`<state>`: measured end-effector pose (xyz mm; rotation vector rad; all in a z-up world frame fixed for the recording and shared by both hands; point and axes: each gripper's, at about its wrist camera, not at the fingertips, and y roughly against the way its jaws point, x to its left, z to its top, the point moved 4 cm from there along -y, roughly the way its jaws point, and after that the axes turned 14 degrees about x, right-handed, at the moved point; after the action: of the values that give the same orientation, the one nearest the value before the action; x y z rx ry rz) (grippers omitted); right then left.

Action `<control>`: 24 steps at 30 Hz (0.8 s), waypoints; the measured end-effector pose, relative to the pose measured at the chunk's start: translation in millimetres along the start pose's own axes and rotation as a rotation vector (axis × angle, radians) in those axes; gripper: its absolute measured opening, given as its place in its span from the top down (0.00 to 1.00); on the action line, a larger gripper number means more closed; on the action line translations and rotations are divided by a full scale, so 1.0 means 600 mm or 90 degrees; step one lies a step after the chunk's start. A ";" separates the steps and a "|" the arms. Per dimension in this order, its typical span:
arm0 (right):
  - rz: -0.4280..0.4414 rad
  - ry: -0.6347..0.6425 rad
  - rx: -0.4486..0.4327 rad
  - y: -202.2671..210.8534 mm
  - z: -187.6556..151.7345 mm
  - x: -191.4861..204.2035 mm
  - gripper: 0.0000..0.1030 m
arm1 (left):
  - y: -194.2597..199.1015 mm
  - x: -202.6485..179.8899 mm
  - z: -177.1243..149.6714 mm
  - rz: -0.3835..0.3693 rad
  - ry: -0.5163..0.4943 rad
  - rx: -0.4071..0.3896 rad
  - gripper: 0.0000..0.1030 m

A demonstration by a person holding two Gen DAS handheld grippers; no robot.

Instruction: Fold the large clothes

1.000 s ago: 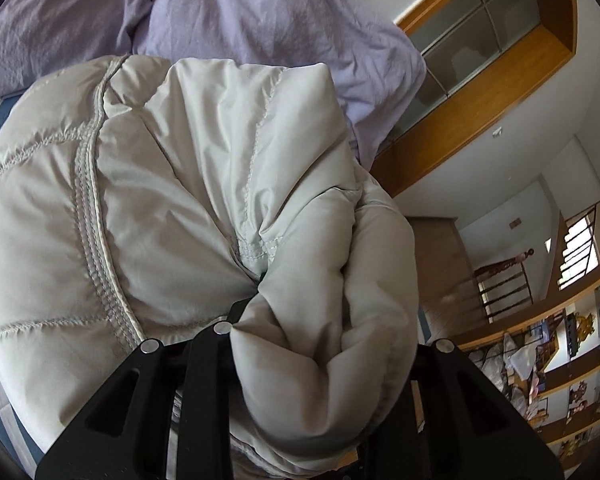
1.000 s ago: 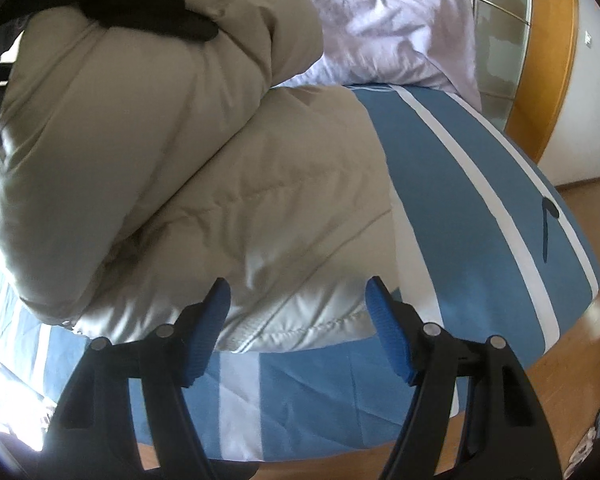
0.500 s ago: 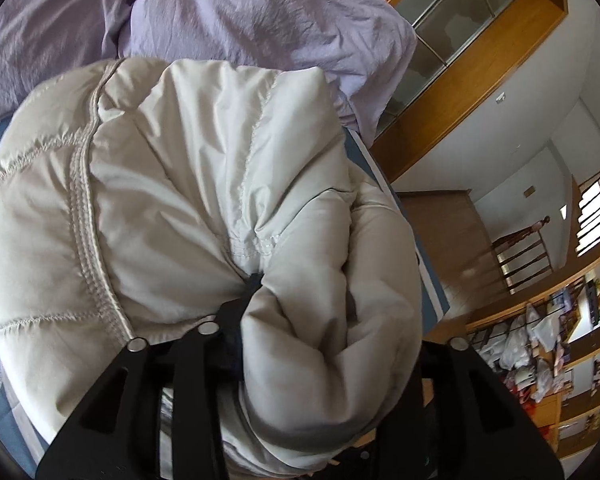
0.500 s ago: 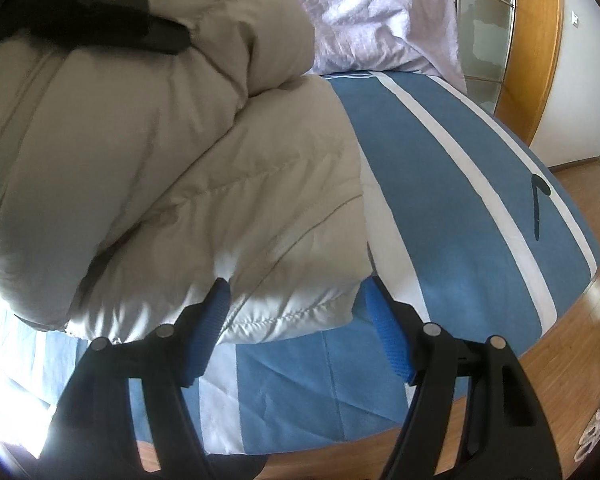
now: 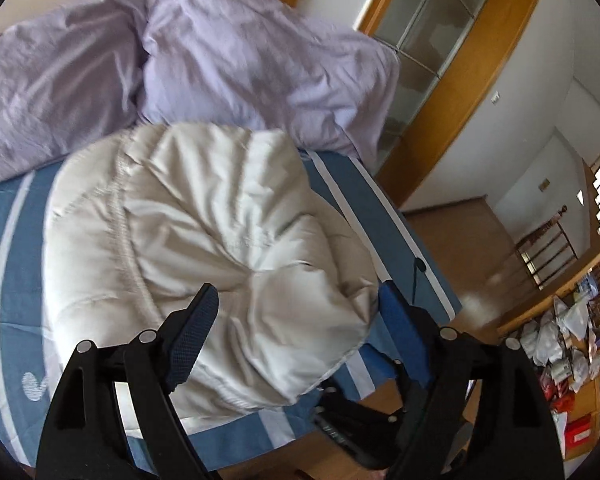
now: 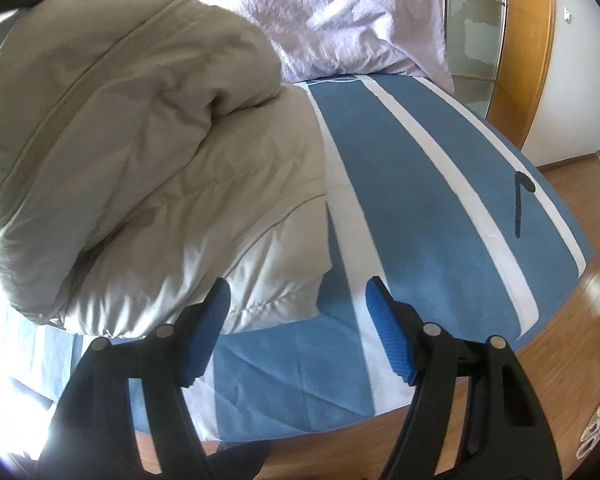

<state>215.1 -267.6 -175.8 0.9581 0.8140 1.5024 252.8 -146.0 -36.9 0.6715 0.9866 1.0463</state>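
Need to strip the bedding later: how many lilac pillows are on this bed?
2. One pillow lies at the head of the bed on the left; the other beside it, behind the folded jacket. More may be hidden.

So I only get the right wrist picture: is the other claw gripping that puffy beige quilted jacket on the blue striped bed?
Observer: No; the left gripper is opening its jaws, and the folded puffy beige quilted jacket bulges between them, apparently unpinched.
Operator: Just one lilac pillow?
Observer: A second crumpled lilac pillow lies beside it.
Operator: And beyond the bed?
Observer: Cluttered wooden shelves across the room.
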 end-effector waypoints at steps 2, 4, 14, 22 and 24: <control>-0.001 0.000 -0.001 0.001 0.004 -0.007 0.32 | 0.015 0.015 0.004 0.016 0.013 -0.015 0.20; -0.002 -0.002 -0.003 0.002 0.010 -0.013 0.32 | 0.028 0.035 0.006 0.033 0.027 -0.027 0.20; -0.005 -0.008 -0.024 0.019 0.027 -0.021 0.32 | 0.065 0.134 0.016 0.136 0.077 -0.061 0.20; -0.018 -0.024 -0.022 0.019 0.029 -0.037 0.32 | -0.027 0.164 -0.020 0.139 0.090 0.036 0.20; -0.022 -0.027 -0.020 0.020 0.028 -0.041 0.32 | -0.038 0.152 -0.027 0.161 0.066 0.028 0.20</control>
<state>226.0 -294.1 -161.1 0.9452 0.7704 1.4571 262.3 -69.8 -93.6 0.7996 1.0342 1.2950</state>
